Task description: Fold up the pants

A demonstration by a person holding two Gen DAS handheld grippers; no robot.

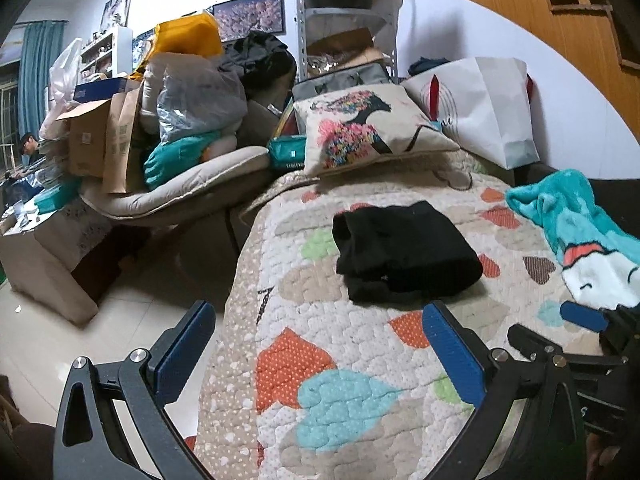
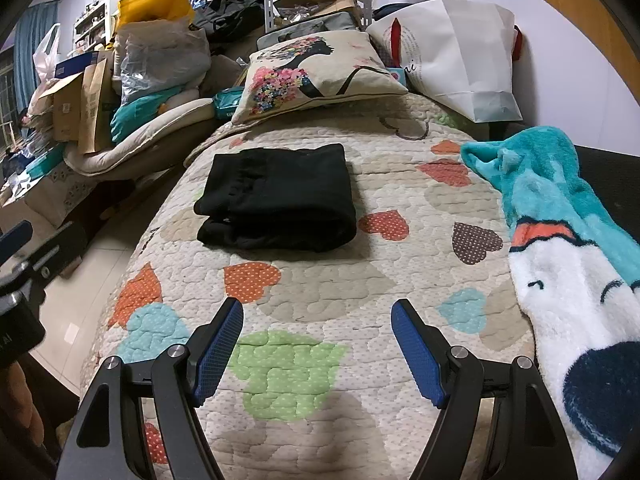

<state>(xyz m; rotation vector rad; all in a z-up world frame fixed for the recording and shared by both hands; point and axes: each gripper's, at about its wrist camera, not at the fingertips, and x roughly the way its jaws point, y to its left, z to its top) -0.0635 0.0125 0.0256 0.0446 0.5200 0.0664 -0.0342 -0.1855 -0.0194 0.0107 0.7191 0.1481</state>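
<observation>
— Hovering over the near end of the quilt (image 2: pixel 304 292), both of my grippers are wide apart and holding nothing. Can you see the pants?

— Yes, the black pants (image 2: pixel 278 196) lie folded into a compact stack on the quilt, further away than my fingers and well apart from them. In the right wrist view they sit left of centre, the folded layers showing along the near and left edges.

— And my left gripper (image 1: pixel 320 344)?

— Its blue pads (image 1: pixel 452 356) spread wide, one over the floor tiles (image 1: pixel 80 320) at the left, the other above the quilt. The pants (image 1: pixel 404 252) are just beyond the right pad, not touching it. My right gripper's tip (image 1: pixel 584 318) pokes in at the right edge of that view.

— My right gripper (image 2: pixel 318 344)?

— Gaping just as wide, empty, above a green heart patch. The left gripper's blue tip (image 2: pixel 16 236) shows at the far left edge there.

— What else is around?

— A teal fleece blanket (image 2: pixel 560 208) with a white cartoon face lies along the right side of the quilt, apart from the pants. At the far end a printed cushion (image 2: pixel 320 68) leans up, with a white paper bag (image 2: pixel 460 52) just to its right against the wall. To the left, a chair is piled with a clear plastic bag (image 2: pixel 160 60), cardboard boxes (image 2: pixel 68 104) and a yellow bag (image 2: pixel 156 0).
</observation>
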